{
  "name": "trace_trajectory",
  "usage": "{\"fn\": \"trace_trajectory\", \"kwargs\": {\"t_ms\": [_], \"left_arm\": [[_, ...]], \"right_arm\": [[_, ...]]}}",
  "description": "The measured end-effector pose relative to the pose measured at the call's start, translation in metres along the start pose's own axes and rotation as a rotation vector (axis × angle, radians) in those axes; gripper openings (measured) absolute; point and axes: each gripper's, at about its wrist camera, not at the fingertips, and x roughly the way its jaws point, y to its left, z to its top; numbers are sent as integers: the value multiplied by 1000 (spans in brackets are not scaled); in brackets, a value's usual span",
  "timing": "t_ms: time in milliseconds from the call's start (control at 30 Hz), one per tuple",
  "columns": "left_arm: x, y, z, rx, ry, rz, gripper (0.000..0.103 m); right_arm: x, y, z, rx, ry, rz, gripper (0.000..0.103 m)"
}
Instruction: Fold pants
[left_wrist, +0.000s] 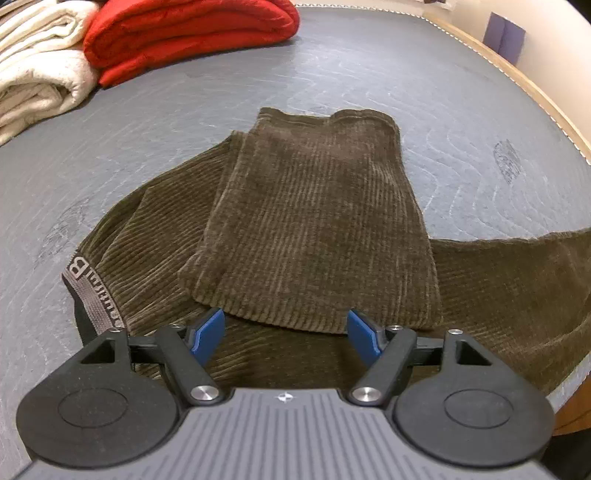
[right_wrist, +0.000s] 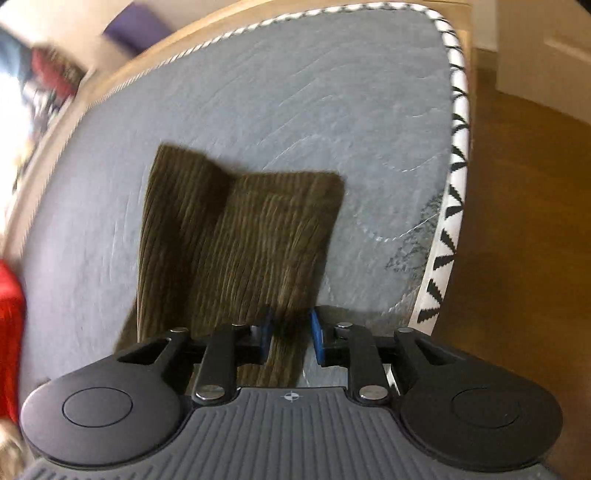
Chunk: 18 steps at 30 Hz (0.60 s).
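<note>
A grey quilted mattress (left_wrist: 369, 74) fills most of both views, edged with white piping patterned in black (right_wrist: 456, 192); a pale wooden bed frame (left_wrist: 546, 107) borders it; a cream wall (left_wrist: 546, 44) rises behind, with a purple shape (left_wrist: 504, 35) against it; brown wooden floor (right_wrist: 524, 221) lies beside the bed; folded red (left_wrist: 192, 33) and cream blankets (left_wrist: 37, 70) sit at the far end.

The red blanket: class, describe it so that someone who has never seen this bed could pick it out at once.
Start at the grey mattress and look to its far corner, beyond the brown pants. Two folded piles lie there side by side. The red blanket is the bright, plush one, nearer the middle of the bed, with the cream blanket against it towards the edge.
</note>
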Motion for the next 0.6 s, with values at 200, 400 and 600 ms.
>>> {"fn": "trace_trajectory", "kwargs": {"t_ms": [200,400,600], "left_arm": [[2,-4,3,-1,-3,-10,79],[0,-6,2,7,-6,-30,79],[-1,-7,6,13,-14,-38,80]], "right_arm": [[-9,9,6,-60,-158,30,4],[-11,-28,22,101,-259,-193,0],[-19,20,13,-77,-327,71,3]]}}
